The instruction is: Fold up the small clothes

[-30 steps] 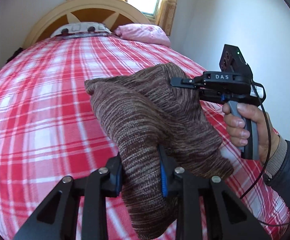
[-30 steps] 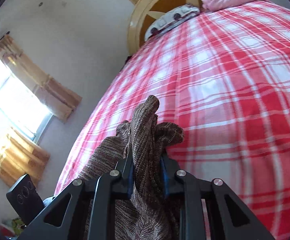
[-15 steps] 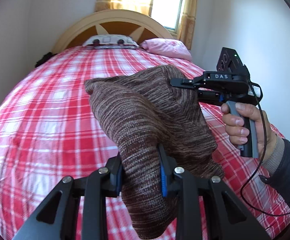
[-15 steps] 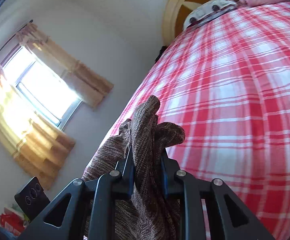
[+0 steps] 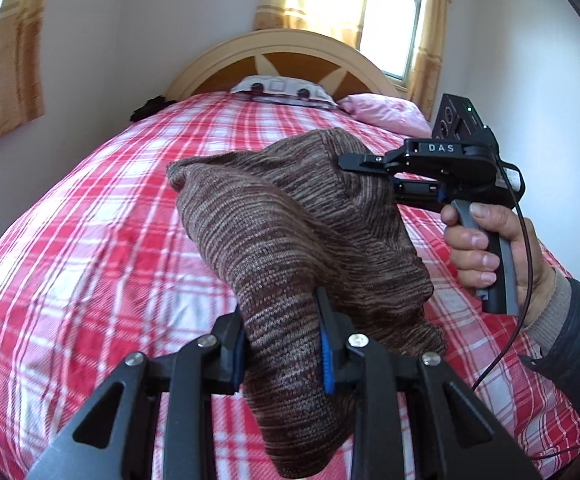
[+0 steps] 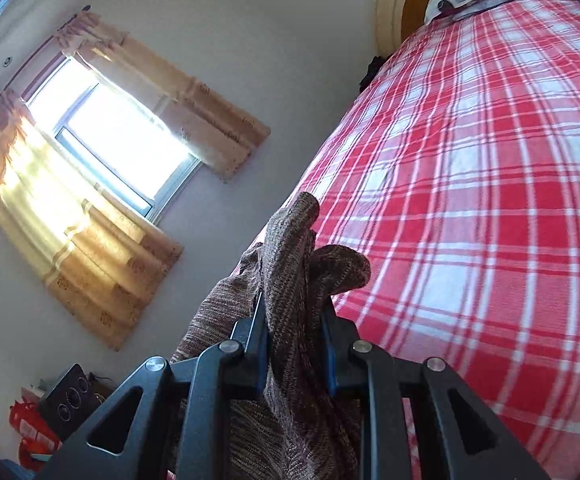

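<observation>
You hold the brown knit garment (image 5: 290, 240) aloft over the plaid bed (image 5: 90, 260) — left gripper (image 5: 282, 344) clamped on its near end, right gripper (image 6: 296, 344) clamped on its far end. Its long axis runs between them. Legible on the right unit: "DAS".

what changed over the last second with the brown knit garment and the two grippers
Both cameras tilted up: more wall, window and curtains show now, so the brown striped knit garment was likely raised above the red plaid bedspread. Nothing was grasped or released. The left gripper and right gripper stay clamped on the knit, which keeps its bunched shape between them.
</observation>
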Demonstrator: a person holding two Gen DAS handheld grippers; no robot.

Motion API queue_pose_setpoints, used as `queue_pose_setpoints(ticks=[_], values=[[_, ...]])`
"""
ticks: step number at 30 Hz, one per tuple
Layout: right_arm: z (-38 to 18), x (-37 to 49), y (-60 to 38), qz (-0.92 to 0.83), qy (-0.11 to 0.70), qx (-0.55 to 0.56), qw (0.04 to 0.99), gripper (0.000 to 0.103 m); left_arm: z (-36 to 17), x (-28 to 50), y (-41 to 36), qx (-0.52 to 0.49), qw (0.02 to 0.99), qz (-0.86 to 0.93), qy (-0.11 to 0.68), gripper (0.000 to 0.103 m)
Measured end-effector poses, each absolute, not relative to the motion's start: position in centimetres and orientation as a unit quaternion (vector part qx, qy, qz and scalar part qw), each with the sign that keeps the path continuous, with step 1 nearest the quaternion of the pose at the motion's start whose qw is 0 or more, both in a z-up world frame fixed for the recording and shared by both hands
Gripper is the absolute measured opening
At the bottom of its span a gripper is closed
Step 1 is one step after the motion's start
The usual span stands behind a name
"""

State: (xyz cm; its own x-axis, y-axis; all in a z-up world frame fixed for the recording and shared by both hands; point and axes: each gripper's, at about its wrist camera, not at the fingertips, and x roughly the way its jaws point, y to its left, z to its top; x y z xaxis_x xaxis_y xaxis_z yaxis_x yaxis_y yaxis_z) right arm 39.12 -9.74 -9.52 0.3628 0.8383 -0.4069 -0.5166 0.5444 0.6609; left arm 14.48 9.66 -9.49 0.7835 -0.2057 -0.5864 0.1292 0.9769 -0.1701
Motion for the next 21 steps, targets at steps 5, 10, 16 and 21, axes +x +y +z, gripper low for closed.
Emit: queue_pose_setpoints(ticks=[5,10,16,21], values=[[-10.7,39.8,-6.6,0.432,0.386,0.212,0.787,0.022,-10.4,13.1,11.6,-0.078,0.942,-0.071,0.318,0.029],[-13.0,40.9,-4.0,0.422,0.415,0.200,0.781,0.022,-12.9,12.5,13.5,-0.103,0.933,-0.052,0.340,0.029],[-16.0,41.6,-1.9,0.398,0.442,0.182,0.783,0.022,-16.1,12.2,14.2,-0.130,0.919,-0.037,0.370,0.029],[-16.6,41.6,-1.5,0.369,0.448,0.149,0.801,0.025,-16.3,12.3,14.0,-0.135,0.919,-0.038,0.369,0.030]])
